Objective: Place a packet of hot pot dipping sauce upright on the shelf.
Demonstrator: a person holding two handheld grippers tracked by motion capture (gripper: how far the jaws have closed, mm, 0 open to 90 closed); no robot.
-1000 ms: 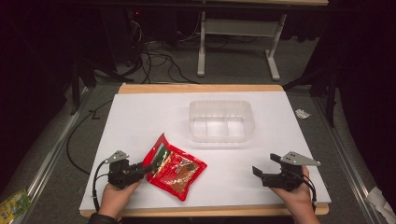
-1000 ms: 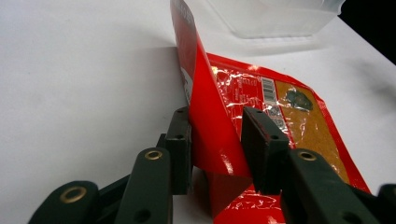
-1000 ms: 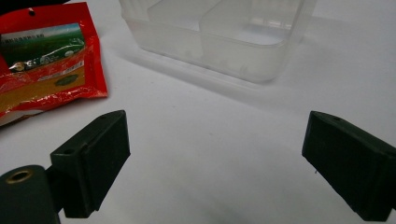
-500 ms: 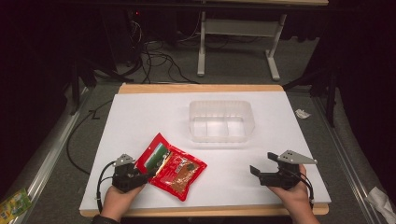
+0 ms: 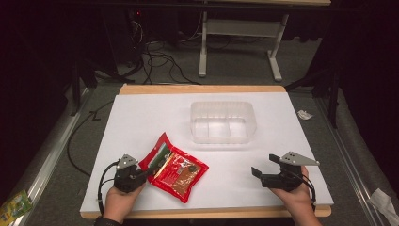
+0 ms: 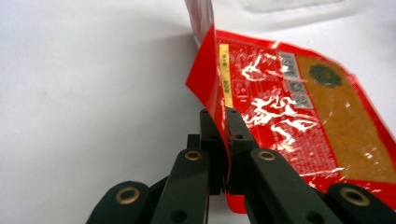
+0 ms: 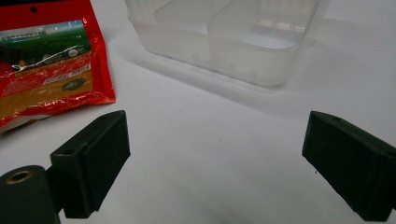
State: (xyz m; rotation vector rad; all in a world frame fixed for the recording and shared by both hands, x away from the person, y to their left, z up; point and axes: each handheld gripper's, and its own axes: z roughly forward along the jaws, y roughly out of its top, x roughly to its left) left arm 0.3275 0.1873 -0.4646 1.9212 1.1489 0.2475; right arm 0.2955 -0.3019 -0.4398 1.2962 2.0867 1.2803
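A red snack packet (image 5: 176, 173) lies on the white table (image 5: 141, 117) at the near left, with its left edge bent upward. My left gripper (image 5: 149, 172) has just been closing and is now shut on that edge. In the left gripper view the pads (image 6: 238, 135) pinch the packet (image 6: 299, 102) at the left gripper (image 6: 223, 121). My right gripper (image 5: 264, 165) rests at the near right, open, nothing between its jaws (image 7: 217, 158). The packet (image 7: 46, 70) lies off to its left.
A clear plastic container (image 5: 223, 104) with inner dividers stands at the table's middle, beyond both grippers; it looks empty (image 7: 261, 70). A cable (image 5: 101, 188) trails from the left gripper. Table legs and cables stand on the floor behind.
The left jaws have closed on the packet's left edge, which now stands pinched between them. The right hand has not moved.
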